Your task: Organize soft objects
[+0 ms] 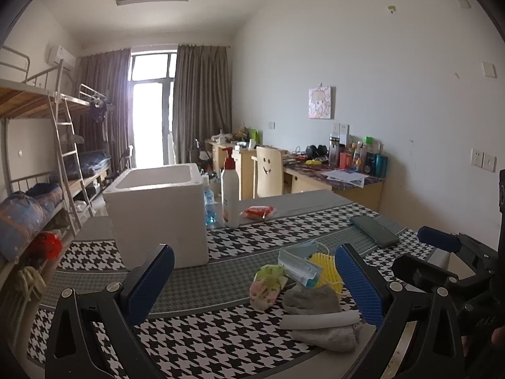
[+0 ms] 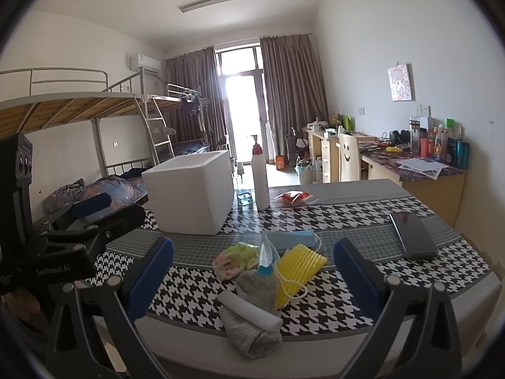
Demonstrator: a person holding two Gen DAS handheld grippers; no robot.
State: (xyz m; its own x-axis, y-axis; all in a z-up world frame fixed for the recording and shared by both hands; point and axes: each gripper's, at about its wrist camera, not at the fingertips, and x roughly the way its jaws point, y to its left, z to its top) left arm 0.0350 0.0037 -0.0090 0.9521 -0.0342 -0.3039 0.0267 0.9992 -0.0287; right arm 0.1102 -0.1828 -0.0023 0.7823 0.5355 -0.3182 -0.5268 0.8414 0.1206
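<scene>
Right now both tools are hovering wide and empty over the pile of soft things at the lower centre of the frame: the right gripper is framing it squarely, while the left gripper is sitting off to its left. Likely the trouble will be tangling, since the yellow sponge, its cord, the blue masks and the grey cloth are overlapping, so one pinch could be dragging several along. Behind, the white foam box is waiting open-topped, with the pump bottle and the phone standing close by.
</scene>
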